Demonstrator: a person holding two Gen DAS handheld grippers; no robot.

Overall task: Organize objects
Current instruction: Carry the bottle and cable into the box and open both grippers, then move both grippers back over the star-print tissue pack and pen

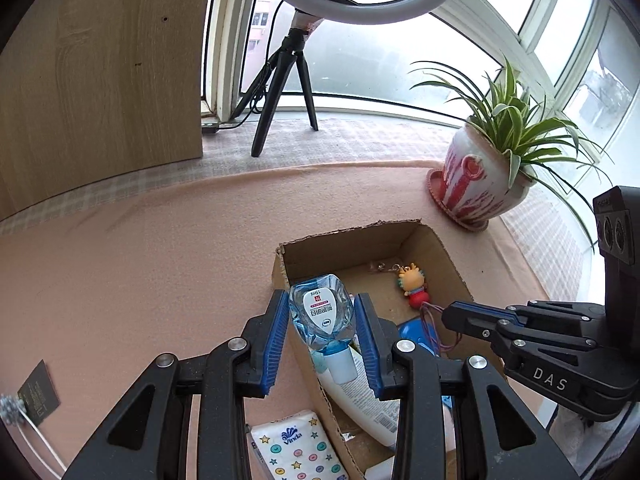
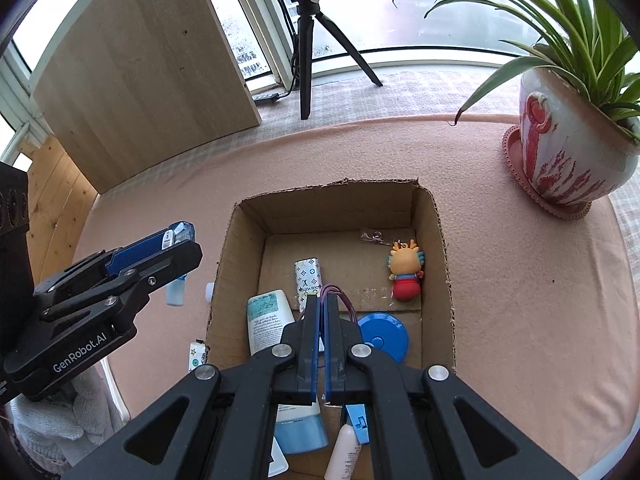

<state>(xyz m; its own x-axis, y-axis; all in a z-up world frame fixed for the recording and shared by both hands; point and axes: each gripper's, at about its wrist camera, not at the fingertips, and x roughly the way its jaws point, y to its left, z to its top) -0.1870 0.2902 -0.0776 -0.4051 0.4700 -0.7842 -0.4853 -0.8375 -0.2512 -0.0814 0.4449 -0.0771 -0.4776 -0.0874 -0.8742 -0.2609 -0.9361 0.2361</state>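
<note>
The left gripper (image 1: 322, 334) jaws clamp a small clear bottle (image 1: 322, 314), cap toward the wrist, above the cardboard box's (image 2: 434, 216) left wall; the right gripper (image 2: 320, 304) jaws pinch a purple cord (image 2: 340, 294) inside the box.

The left wrist view's bottom edge is cutting off the Vinda tissue pack (image 1: 298, 454); the right gripper (image 2: 322, 300) is hiding the lotion tube's (image 2: 266, 322) lower half.

Both grippers are black plastic with blue ribbed pads and round silver screws on the finger links. The left gripper (image 2: 176, 256) carries white letters "GenRobot.AI" on its side; the right gripper (image 1: 450, 314) carries "DAS".
</note>
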